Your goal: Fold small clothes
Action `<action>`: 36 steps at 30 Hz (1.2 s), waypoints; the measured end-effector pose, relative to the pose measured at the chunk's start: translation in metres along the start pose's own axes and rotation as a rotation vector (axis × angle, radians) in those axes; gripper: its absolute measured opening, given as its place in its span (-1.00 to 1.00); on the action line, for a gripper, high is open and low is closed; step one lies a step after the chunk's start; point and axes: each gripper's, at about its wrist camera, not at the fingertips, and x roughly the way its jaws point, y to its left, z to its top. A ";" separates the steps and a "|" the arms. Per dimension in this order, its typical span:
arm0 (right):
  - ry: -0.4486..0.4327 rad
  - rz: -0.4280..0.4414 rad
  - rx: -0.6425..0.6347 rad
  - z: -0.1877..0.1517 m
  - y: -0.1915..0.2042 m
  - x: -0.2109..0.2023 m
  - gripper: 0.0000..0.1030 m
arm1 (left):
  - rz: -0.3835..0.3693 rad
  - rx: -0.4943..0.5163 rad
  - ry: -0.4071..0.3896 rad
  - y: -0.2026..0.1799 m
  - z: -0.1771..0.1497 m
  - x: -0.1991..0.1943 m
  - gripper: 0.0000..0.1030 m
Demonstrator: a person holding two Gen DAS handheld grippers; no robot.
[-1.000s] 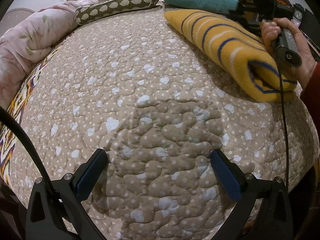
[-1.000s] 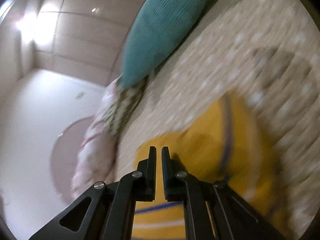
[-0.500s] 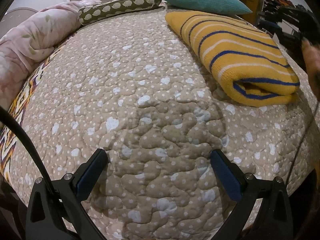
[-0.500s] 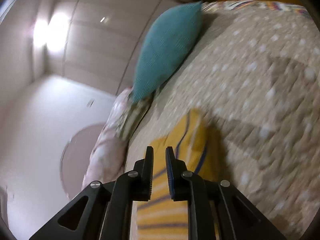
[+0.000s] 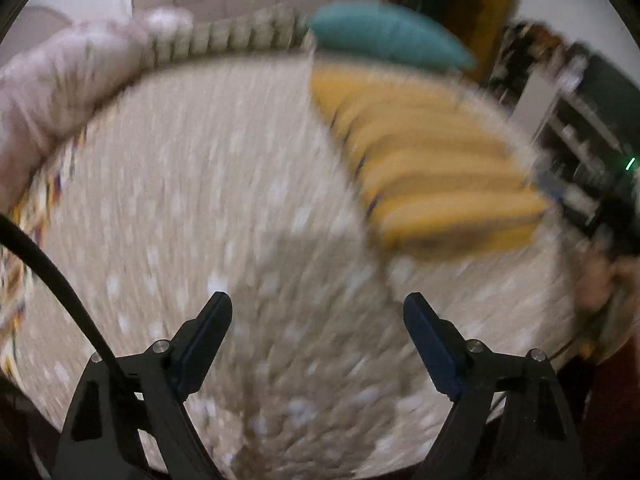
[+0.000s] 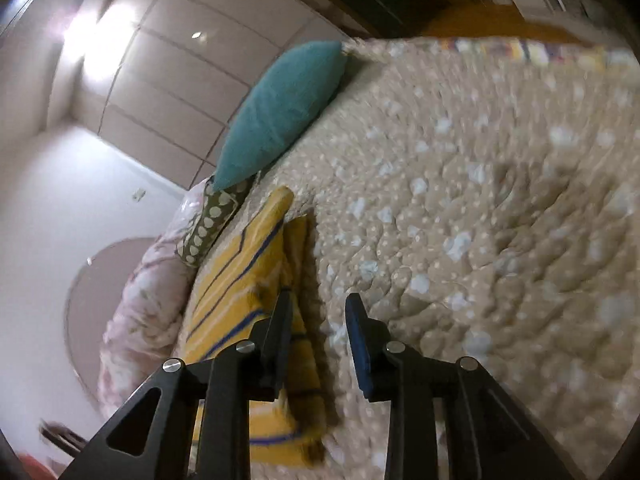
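A folded yellow garment with blue and white stripes lies on the right side of the beige dotted quilt. My left gripper is open and empty above the near part of the quilt, well short of the garment; this view is blurred by motion. In the right wrist view the same garment lies to the left under my right gripper, which is partly open and empty, held above the garment's edge and the quilt.
A teal pillow, a green dotted bolster and a pink floral duvet line the far and left sides of the bed. Shelving stands beyond the right edge. A black cable crosses the left.
My right gripper has opened from shut, let go of the yellow garment and pulled back. My left gripper has lifted and tilted, its jaws a little narrower, blurring the view.
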 end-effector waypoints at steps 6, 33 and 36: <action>0.001 -0.025 -0.138 -0.007 -0.005 -0.016 -0.39 | -0.085 0.010 -0.059 -0.028 0.075 0.015 0.79; -0.023 0.060 0.023 -0.016 -0.052 -0.013 -0.38 | 0.000 0.080 0.061 -0.048 0.020 0.048 0.54; -0.026 0.011 -0.022 -0.019 -0.043 -0.015 -0.30 | -0.026 0.030 0.063 -0.031 0.014 0.039 0.55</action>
